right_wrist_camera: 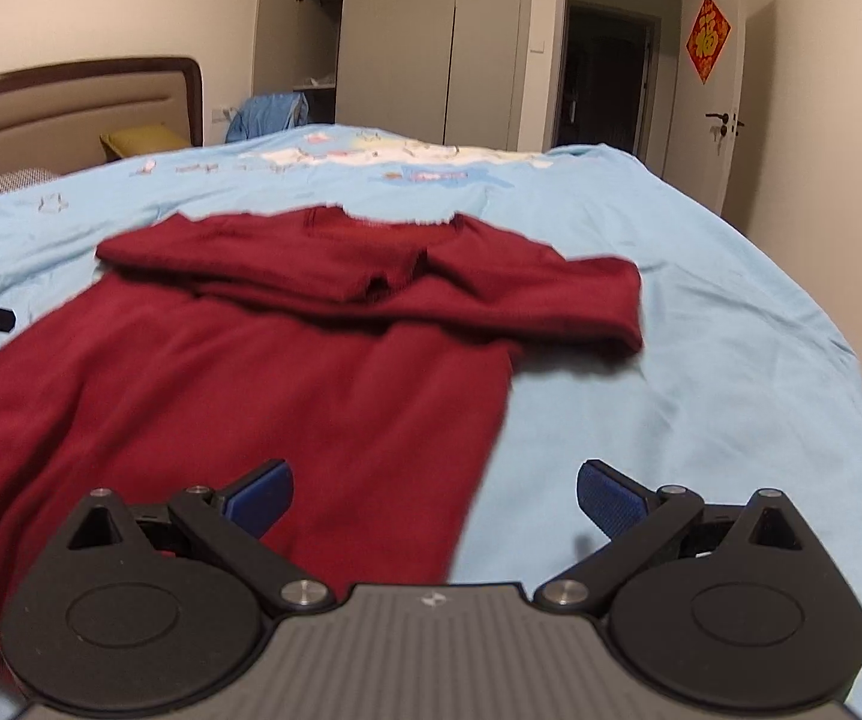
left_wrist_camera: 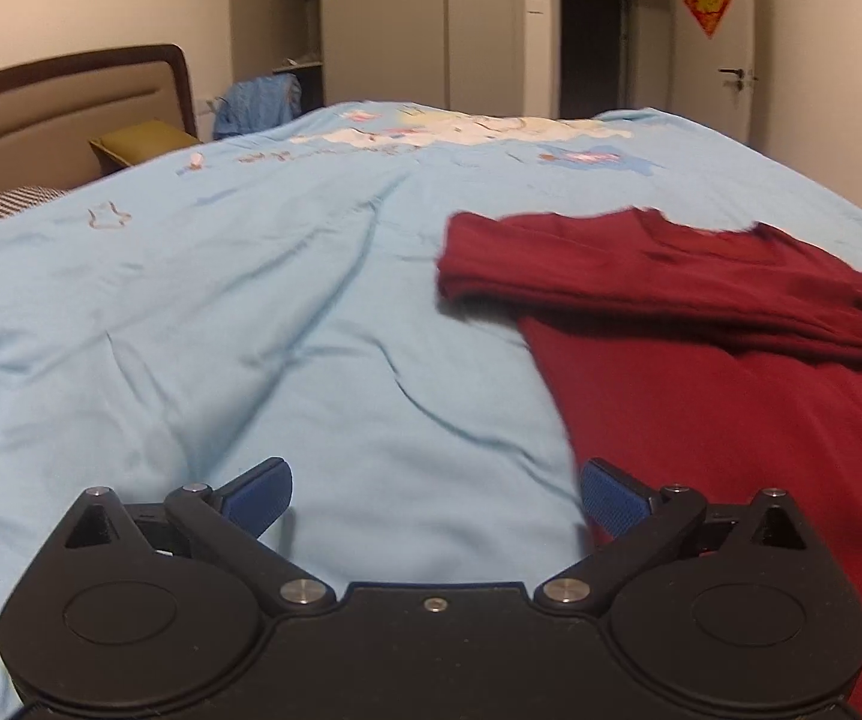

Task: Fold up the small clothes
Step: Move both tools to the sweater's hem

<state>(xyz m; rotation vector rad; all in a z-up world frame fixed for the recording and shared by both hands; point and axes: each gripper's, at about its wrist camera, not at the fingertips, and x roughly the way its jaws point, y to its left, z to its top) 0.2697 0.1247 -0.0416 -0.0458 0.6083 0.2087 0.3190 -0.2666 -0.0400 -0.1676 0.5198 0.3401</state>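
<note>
Both tongs, left tongs (left_wrist_camera: pixel 435 495) and right tongs (right_wrist_camera: pixel 434 495), are hanging wide and empty; the dark red knit jumper (right_wrist_camera: pixel 287 360) is lying mid-frame on the light blue bedcover (right_wrist_camera: pixel 700 396), sleeves crossed. Pinching bedcover too risks dragging the fold apart.

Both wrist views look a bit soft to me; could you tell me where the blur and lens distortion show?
Left wrist view: the red shirt has smeared edges, the left gripper is sharp, and the headboard bows. Right wrist view: the shirt's hem is blurred, the right gripper is crisp, and the corners are dark.
</note>
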